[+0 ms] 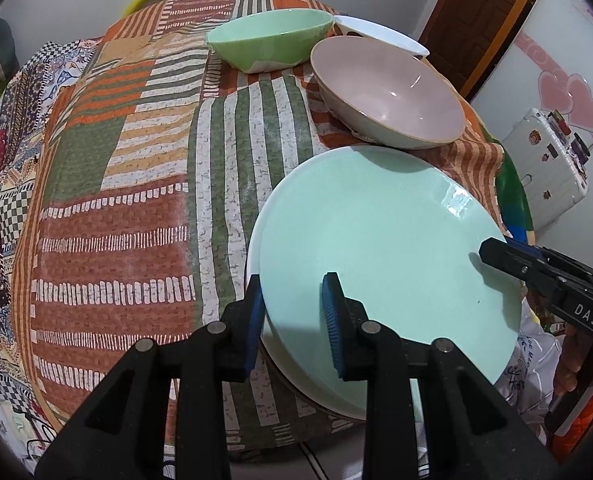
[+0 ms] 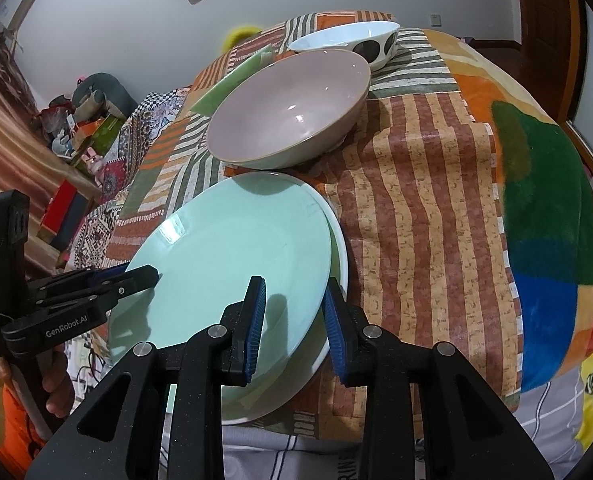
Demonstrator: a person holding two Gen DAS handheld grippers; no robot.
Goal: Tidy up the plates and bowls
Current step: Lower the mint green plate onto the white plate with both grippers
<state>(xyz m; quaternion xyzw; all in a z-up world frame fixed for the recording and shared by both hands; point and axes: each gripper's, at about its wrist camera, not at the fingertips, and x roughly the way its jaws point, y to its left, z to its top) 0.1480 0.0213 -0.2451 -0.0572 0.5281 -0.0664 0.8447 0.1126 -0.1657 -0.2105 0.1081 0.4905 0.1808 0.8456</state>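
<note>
Mint plate lower right of the left wrist frame, stacked on a white plate on the striped cloth. Left gripper and right gripper: fingers straddle opposite rims; can't tell if they're pinching. Pink bowl just behind the plates.

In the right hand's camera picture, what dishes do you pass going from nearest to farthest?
Mint green plate → pinkish bowl → white bowl with dark spots.
</note>
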